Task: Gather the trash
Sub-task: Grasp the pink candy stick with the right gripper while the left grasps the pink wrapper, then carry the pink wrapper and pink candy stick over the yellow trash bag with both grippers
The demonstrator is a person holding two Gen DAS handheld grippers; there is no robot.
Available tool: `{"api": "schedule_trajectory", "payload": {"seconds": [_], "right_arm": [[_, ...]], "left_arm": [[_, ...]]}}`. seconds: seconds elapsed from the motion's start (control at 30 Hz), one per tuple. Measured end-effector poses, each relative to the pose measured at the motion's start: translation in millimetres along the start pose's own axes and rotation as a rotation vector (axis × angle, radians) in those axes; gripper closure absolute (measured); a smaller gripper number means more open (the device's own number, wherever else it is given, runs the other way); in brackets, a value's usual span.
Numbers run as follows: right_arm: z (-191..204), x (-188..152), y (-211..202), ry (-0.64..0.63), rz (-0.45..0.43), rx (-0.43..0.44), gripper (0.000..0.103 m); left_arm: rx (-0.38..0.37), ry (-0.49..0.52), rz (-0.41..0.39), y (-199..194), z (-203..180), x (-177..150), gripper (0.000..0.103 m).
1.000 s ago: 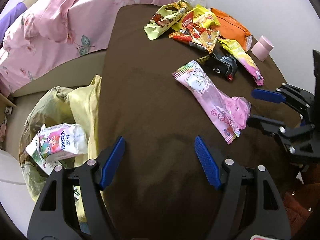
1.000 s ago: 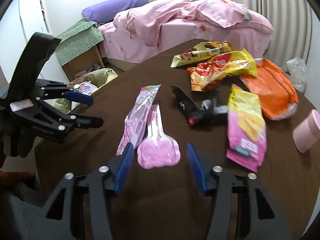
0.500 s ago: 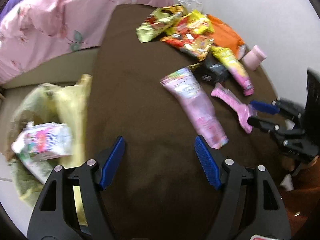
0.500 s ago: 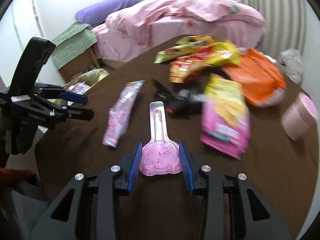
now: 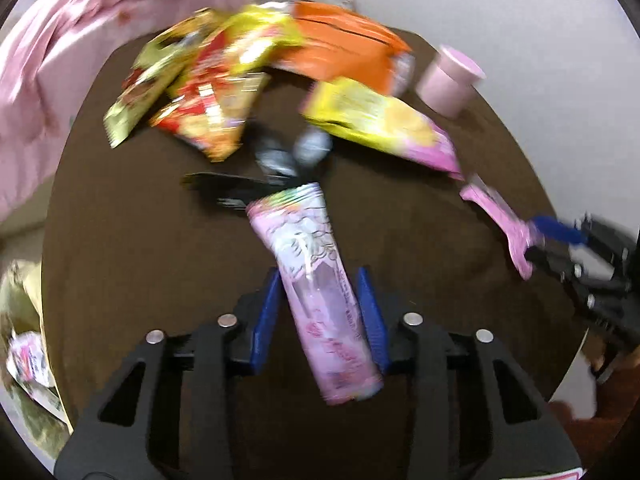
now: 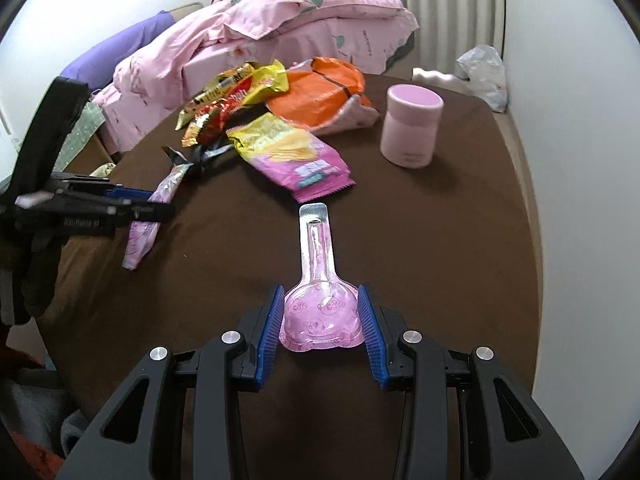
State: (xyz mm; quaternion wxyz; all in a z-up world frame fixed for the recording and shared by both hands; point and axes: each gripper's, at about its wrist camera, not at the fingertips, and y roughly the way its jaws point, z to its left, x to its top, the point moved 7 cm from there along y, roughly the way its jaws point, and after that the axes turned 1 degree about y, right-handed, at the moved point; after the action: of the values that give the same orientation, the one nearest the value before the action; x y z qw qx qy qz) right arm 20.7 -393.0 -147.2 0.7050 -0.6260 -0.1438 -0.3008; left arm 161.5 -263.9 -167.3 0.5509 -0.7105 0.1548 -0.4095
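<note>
The left gripper (image 5: 318,316) clamps a long pink wrapper (image 5: 312,280) mid-length over the bench (image 6: 460,240) — light, limp, crinkly, likely to droop. The right gripper (image 6: 322,322) grips a pink plastic tray (image 6: 320,312) by its wide end — stiff, thin, slippery.

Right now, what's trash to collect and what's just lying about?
Trash: pink wrapper in left gripper; pink blister tray in right gripper; yellow-pink packet; orange bag.
Lying about: pink jar, pink bedding.
</note>
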Motion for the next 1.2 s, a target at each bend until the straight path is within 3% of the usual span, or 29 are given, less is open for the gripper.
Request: {"api": "schedule_trajectory", "payload": {"seconds": [0.33,0.8,1.2], "right_arm": [[-3.5,-2.8,4.4,0.0,0.012,-0.013,0.066],[-10.7,-1.6,-1.9,0.024,-0.005,-0.046,0.066],[7.8,20.7,-26.9,-0.026,-0.077,-0.06,0.067]], "left_arm": [[-0.064,0.089,0.033,-8.2,-36.5,-27.0,0.083],[-0.104,0.185,0.016,-38.4,-81.1,-48.7,0.084],[-0.084,0.166,-0.079,-68.9,-71.6,-47.9,0.085]]}}
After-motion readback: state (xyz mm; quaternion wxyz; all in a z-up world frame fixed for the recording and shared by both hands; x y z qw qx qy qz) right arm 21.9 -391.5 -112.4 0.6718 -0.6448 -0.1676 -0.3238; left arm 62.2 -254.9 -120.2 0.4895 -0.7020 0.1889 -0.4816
